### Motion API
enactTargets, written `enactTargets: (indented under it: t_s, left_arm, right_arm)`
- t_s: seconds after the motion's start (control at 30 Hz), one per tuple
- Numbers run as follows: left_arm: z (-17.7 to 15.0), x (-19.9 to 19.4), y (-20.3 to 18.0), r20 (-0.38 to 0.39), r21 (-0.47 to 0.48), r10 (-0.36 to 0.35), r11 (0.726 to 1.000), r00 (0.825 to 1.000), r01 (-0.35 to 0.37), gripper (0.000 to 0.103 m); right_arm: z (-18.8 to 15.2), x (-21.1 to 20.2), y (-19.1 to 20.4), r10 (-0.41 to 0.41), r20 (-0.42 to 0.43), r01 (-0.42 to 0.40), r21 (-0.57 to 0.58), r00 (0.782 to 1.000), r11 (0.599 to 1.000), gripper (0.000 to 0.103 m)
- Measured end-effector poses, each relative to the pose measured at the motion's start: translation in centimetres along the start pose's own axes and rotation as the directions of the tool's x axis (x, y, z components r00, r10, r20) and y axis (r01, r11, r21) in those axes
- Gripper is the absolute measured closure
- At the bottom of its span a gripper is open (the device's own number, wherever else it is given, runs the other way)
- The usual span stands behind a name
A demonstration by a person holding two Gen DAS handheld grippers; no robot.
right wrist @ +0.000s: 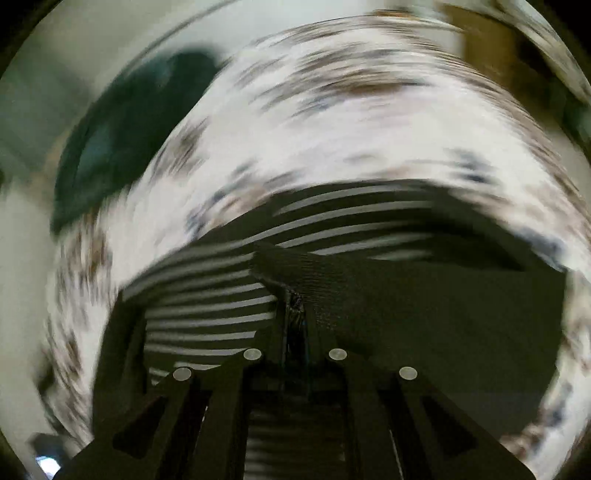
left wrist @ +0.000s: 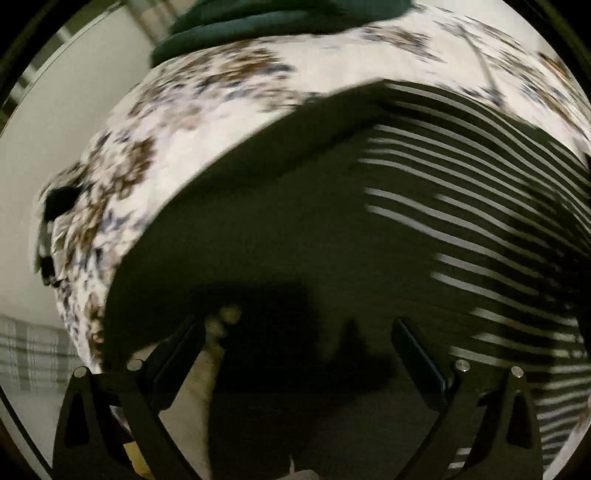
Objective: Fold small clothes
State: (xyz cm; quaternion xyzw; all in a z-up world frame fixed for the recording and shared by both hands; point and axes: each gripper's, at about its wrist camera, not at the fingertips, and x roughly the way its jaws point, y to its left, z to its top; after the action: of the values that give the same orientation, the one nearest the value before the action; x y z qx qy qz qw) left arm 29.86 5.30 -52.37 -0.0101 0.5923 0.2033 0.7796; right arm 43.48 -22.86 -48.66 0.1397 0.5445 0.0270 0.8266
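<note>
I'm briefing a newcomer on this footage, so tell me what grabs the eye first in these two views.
The dark garment with white stripes dominates, spread over a floral bedspread that fills the background. The right claw is pinched shut on a fold of that striped cloth at centre of its view, while the left claw stands wide open over the plain dark part. A dark green bundle lies at the bed's far edge.
</note>
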Motion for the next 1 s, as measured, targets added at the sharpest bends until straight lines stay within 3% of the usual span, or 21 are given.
enactTargets:
  t_s: [0.1, 0.2, 0.3, 0.4, 0.47, 0.53, 0.57, 0.6, 0.67, 0.73, 0.87, 1.0]
  left_arm:
    - [0.6, 0.9, 4.1, 0.009, -0.048, 0.031, 0.998, 0.999, -0.031, 0.0]
    - [0.8, 1.9, 6.6, 0.001, -0.074, 0.048, 0.996, 0.999, -0.047, 0.0]
    - [0.8, 3.1, 8.7, -0.013, -0.091, 0.056, 0.994, 0.998, -0.057, 0.0]
    - [1.1, 4.2, 10.1, -0.022, -0.099, 0.056, 0.993, 0.998, -0.058, 0.0]
    - [1.2, 4.6, 10.8, -0.024, -0.109, 0.049, 0.993, 0.999, -0.051, 0.0]
    - [1.3, 4.7, 11.5, -0.021, -0.119, 0.038, 0.992, 0.999, -0.04, 0.0]
    - [1.3, 4.8, 11.9, -0.022, -0.124, 0.033, 0.992, 0.999, -0.036, 0.0]
    - [1.2, 4.8, 12.3, -0.026, -0.132, 0.024, 0.991, 0.999, -0.028, 0.0]
    - [1.1, 4.6, 13.0, -0.039, -0.148, 0.003, 0.989, 0.999, -0.009, 0.0]
    - [0.7, 4.0, 14.1, -0.045, -0.173, -0.01, 0.985, 0.999, 0.002, 0.0]
    - [-1.2, 2.7, 17.7, -0.054, -0.268, -0.038, 0.963, 0.998, 0.022, 0.0]
    - [-4.4, 2.4, 22.6, -0.099, -0.418, -0.072, 0.908, 0.992, 0.025, 0.0]
  right_arm:
    - [-1.5, 6.0, 11.0, 0.012, -0.079, -0.027, -0.193, 0.997, 0.981, 0.096]
    - [-4.1, 9.3, 20.1, 0.016, -0.112, -0.054, -0.34, 0.994, 0.939, 0.096]
    - [-6.3, 11.4, 26.3, 0.021, -0.143, -0.077, -0.402, 0.99, 0.913, 0.096]
    - [-7.5, 12.9, 28.4, -0.035, -0.148, -0.033, -0.432, 0.988, 0.901, 0.096]
    - [-7.5, 13.4, 27.8, -0.036, -0.186, -0.044, -0.41, 0.982, 0.911, 0.095]
    - [-6.4, 12.4, 25.6, 0.038, -0.239, -0.118, -0.332, 0.97, 0.936, 0.078]
    - [-6.0, 11.5, 24.1, 0.102, -0.283, -0.177, -0.254, 0.954, 0.951, 0.054]
    - [-5.6, 11.1, 23.2, 0.136, -0.296, -0.202, -0.205, 0.946, 0.958, 0.04]
    - [-5.3, 8.3, 19.9, 0.204, -0.274, -0.238, -0.097, 0.94, 0.966, 0.038]
    - [-5.4, 5.3, 16.3, 0.216, -0.244, -0.229, -0.023, 0.945, 0.973, 0.034]
    - [-7.1, 1.3, 10.6, 0.134, -0.217, -0.132, 0.026, 0.967, 0.991, 0.031]
    - [-8.8, -0.5, 5.6, 0.087, -0.26, -0.063, 0.099, 0.962, 0.993, 0.031]
